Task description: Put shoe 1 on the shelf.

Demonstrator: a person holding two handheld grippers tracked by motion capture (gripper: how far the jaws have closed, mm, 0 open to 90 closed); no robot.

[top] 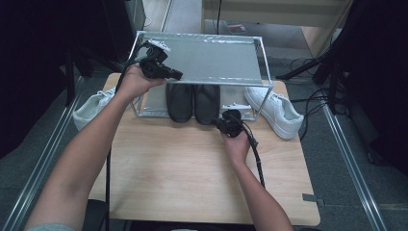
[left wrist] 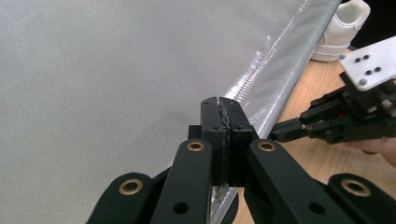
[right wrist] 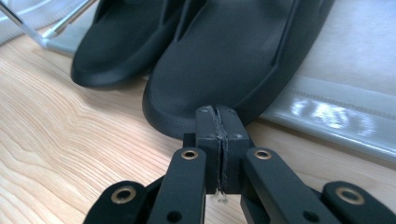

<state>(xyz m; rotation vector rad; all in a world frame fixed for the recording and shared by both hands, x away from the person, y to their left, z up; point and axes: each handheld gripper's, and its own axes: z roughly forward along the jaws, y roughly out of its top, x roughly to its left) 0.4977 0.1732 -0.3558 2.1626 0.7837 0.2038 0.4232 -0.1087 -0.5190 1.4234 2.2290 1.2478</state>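
So the black slippers (top: 193,102) are sitting side by side on the lower shelf of the little metal shoe rack (top: 263,67), toes poking out over the front edge toward the person. The right gripper (top: 227,122) is parked at the toe of the right-hand slipper (right wrist: 233,60), jaws pressed together with nothing between them, tips just short of the toe or barely touching it; I can't tell which. The left gripper (top: 175,74) is up on the rack's top shelf (left wrist: 116,79), near its left front corner, jaws also closed flat with nothing visibly in them. My guess is that it's steadying the rack while the right one nudges the slipper back into place. If so, I'd push square on the middle of the toe, low and level with the table (top: 192,168), so the slipper slides straight and doesn't twist into its neighbour, and I'd keep the left one pressing down so the light frame doesn't skate. Hard to see: the slippers' heels are hidden under the top shelf, and the white sneaker on the left (top: 94,107) is partly behind the forearm and the rack. The white sneaker on the right (top: 275,109) sits clear beside the rack.
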